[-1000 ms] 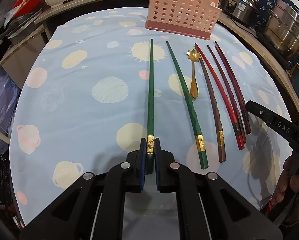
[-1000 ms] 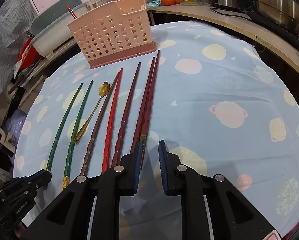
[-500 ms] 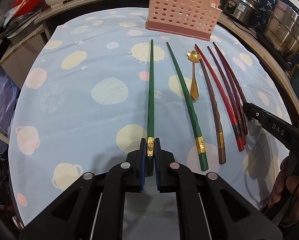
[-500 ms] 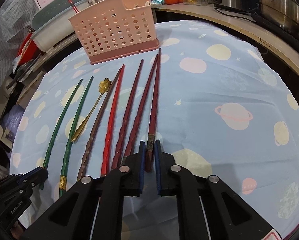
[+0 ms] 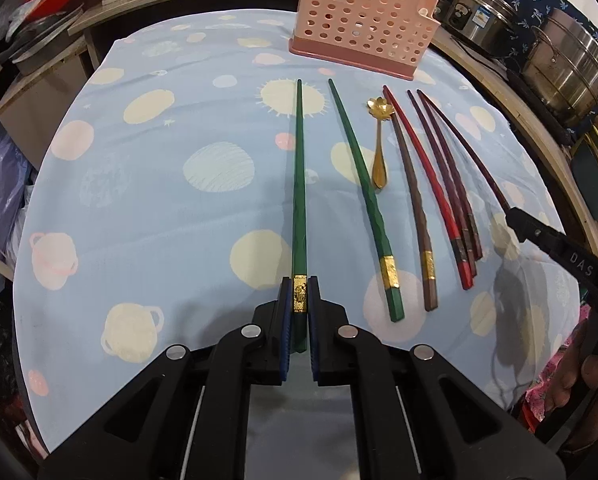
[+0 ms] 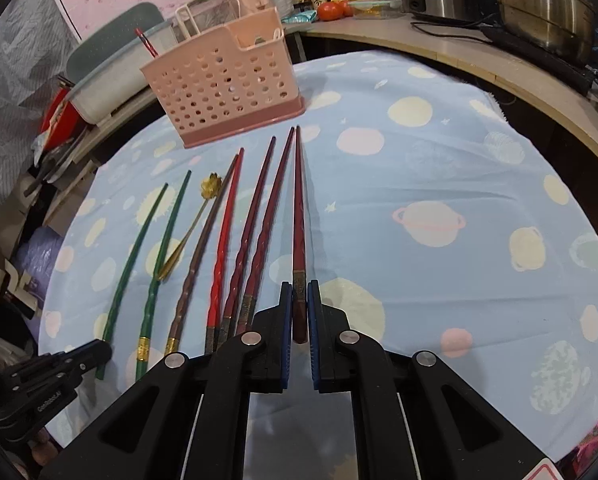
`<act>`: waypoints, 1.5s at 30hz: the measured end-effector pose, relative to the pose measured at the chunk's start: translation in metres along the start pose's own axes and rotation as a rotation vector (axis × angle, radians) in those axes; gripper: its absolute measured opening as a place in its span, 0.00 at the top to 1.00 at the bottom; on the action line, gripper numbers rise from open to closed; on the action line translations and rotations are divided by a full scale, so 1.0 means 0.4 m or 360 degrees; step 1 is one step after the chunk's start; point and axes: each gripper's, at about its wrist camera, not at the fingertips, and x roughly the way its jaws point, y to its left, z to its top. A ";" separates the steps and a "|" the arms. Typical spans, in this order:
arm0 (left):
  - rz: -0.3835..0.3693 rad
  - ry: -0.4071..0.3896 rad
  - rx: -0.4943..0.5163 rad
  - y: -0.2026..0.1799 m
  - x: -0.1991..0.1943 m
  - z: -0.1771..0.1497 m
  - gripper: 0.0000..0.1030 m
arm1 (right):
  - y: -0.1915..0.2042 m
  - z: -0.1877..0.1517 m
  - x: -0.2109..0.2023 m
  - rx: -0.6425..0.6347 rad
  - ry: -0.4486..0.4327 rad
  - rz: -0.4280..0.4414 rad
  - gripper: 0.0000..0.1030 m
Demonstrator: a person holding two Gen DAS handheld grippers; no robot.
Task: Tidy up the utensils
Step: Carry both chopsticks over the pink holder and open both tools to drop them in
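gripping: left gripper [image 5: 299, 300] is clamped on the gold-banded butt of the leftmost green chopstick [image 5: 299, 168], tip aimed left of the pink basket [image 5: 363, 20]. toward the basket's right lie the second green chopstick [image 5: 363, 192], gold spoon [image 5: 379, 148], brown chopstick [image 5: 413, 208], red chopstick [image 5: 427, 184], two dark red ones. right gripper [image 6: 299, 304] is pinched on the outermost dark red chopstick [image 6: 298, 208], tip pointing just right of the basket.

the right gripper [image 6: 299, 300] has closed its fingers on the outermost dark red chopstick [image 6: 298, 216], lifting it.
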 end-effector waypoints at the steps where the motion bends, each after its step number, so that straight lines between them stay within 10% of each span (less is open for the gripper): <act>1: -0.0004 -0.0002 0.0002 -0.002 -0.007 -0.003 0.93 | -0.002 0.002 -0.014 0.0007 -0.0016 0.0006 0.93; 16: -0.0062 -0.0343 0.0015 -0.016 -0.239 0.103 0.93 | 0.007 0.139 -0.246 0.0033 -0.0388 0.0102 0.93; 45: -0.0159 -0.1071 0.0114 -0.149 -0.490 0.706 0.93 | 0.112 0.677 -0.317 -0.0014 -0.0892 0.0174 0.93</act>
